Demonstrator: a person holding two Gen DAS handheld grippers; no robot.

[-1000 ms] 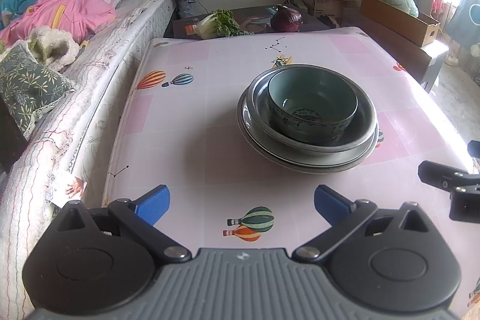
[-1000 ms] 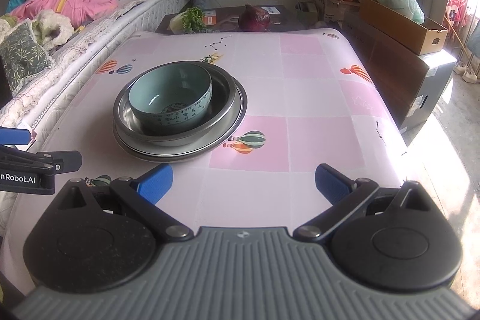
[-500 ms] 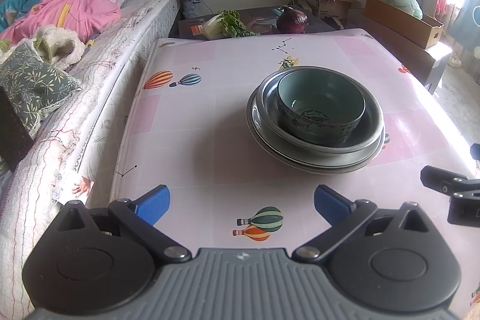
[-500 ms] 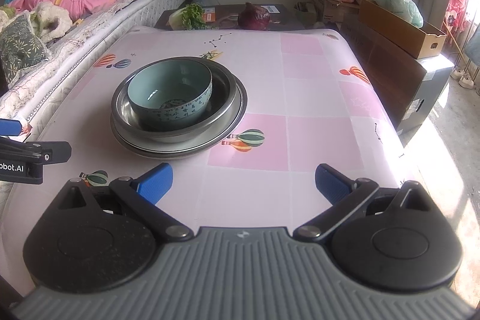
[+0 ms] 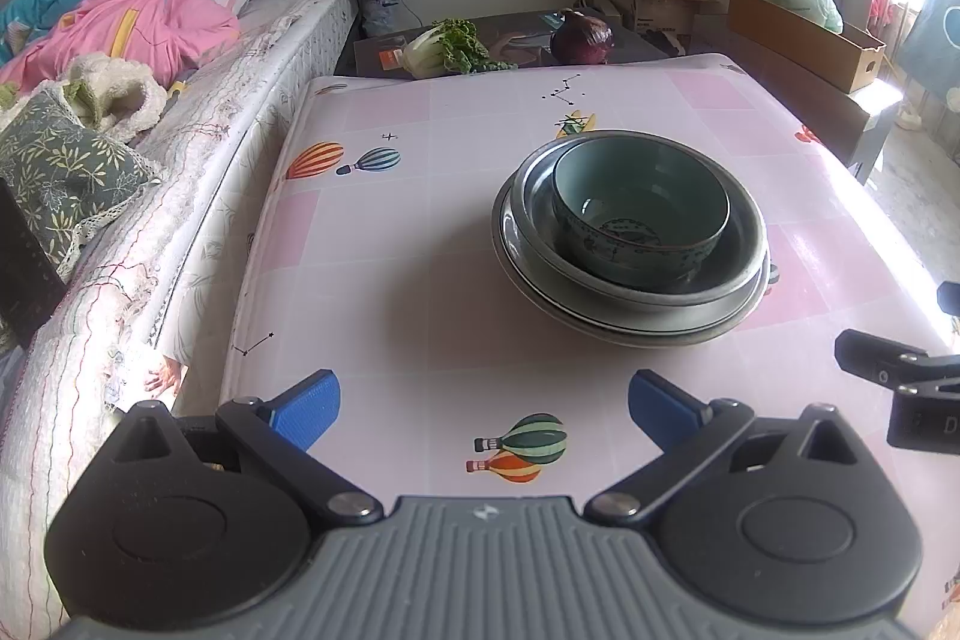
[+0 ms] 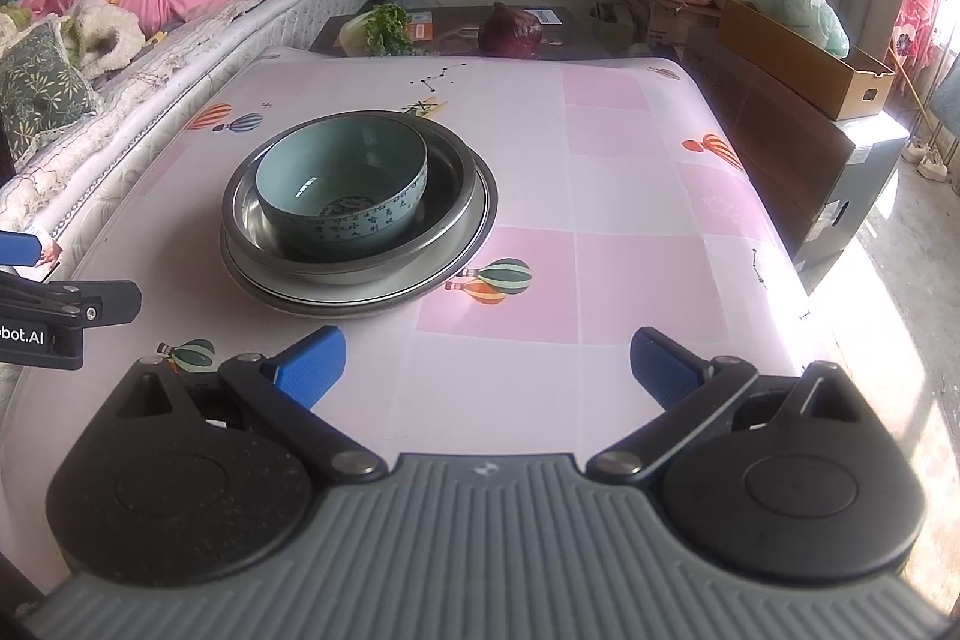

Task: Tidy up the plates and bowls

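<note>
A pale green ceramic bowl [image 5: 641, 214] [image 6: 343, 189] sits inside a steel bowl [image 5: 744, 274] [image 6: 456, 196], which rests on a flat plate [image 5: 600, 328] [image 6: 360, 304] in the middle of a pink balloon-print table [image 5: 420, 244] [image 6: 630, 196]. My left gripper [image 5: 483, 400] is open near the table's front edge, well short of the stack. My right gripper [image 6: 487, 361] is open too, holding nothing, with the stack ahead to its left. Each gripper shows at the edge of the other's view.
A bed [image 5: 198, 100] with pink and blue bedding runs along the table's left side. Beyond the far edge a low table holds a cabbage [image 5: 444, 49] and a red onion [image 5: 582, 37]. Cardboard boxes [image 6: 804, 58] and a dark cabinet [image 6: 798, 148] stand at right.
Both grippers have drawn back a little from the stack, which now sits slightly farther off in both views. The dishes have not moved.
</note>
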